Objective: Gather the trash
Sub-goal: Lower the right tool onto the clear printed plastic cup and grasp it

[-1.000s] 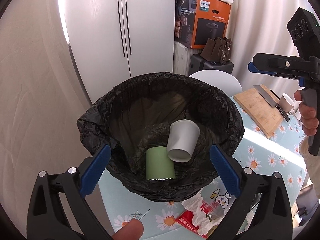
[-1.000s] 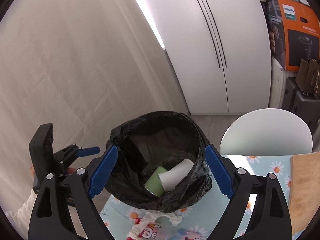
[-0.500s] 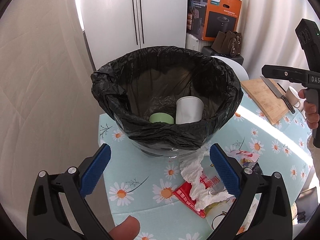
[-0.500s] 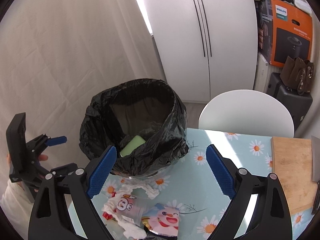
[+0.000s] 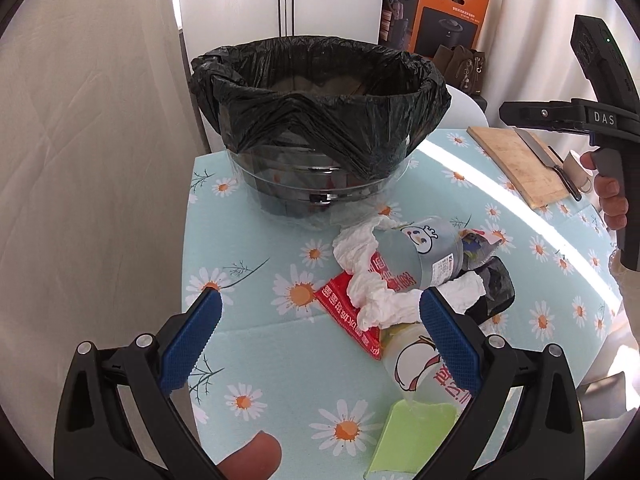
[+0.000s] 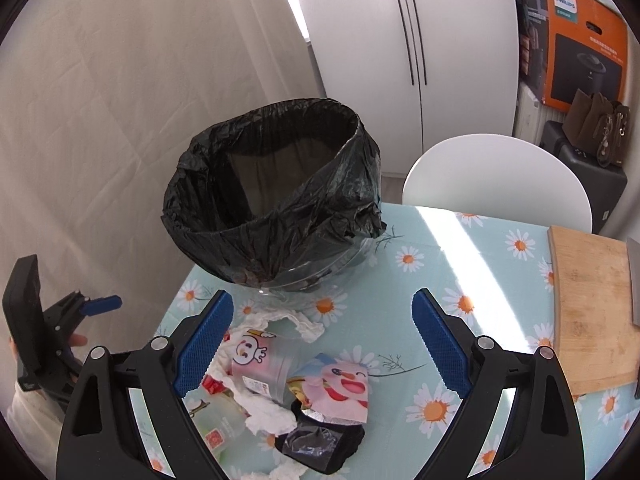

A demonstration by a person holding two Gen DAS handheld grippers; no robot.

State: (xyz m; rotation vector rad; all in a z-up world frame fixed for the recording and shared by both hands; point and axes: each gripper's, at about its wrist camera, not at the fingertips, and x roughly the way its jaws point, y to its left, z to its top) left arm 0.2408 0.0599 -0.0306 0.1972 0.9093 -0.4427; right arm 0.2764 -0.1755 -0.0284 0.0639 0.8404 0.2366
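Note:
A bin lined with a black bag [image 5: 320, 92] stands at the far left corner of the daisy-print table [image 5: 248, 240]; its inside is hidden from this height. In front of it lies a pile of trash: crumpled white tissue [image 5: 372, 280], a clear cartoon cup [image 5: 424, 252], a red wrapper [image 5: 344, 300], a black wrapper [image 5: 496, 284], a second clear cup [image 5: 412, 356] and a green cup [image 5: 416, 436]. My left gripper [image 5: 318, 320] hangs open just left of the pile. My right gripper [image 6: 322, 312] is open above the cup [image 6: 260, 360], a pink wrapper [image 6: 340, 388] and the bin [image 6: 276, 184].
A wooden cutting board [image 5: 520, 168] with a knife [image 5: 544, 156] and a small mug [image 5: 576, 164] lies at the table's right. A white chair [image 6: 496, 184] stands behind the table. The table's left edge [image 5: 186, 260] meets a curtain. An orange box [image 5: 444, 16] sits far back.
Both grippers have drawn back and down from over the bin. The cups inside it are out of sight, and the trash pile on the table has come between the fingers.

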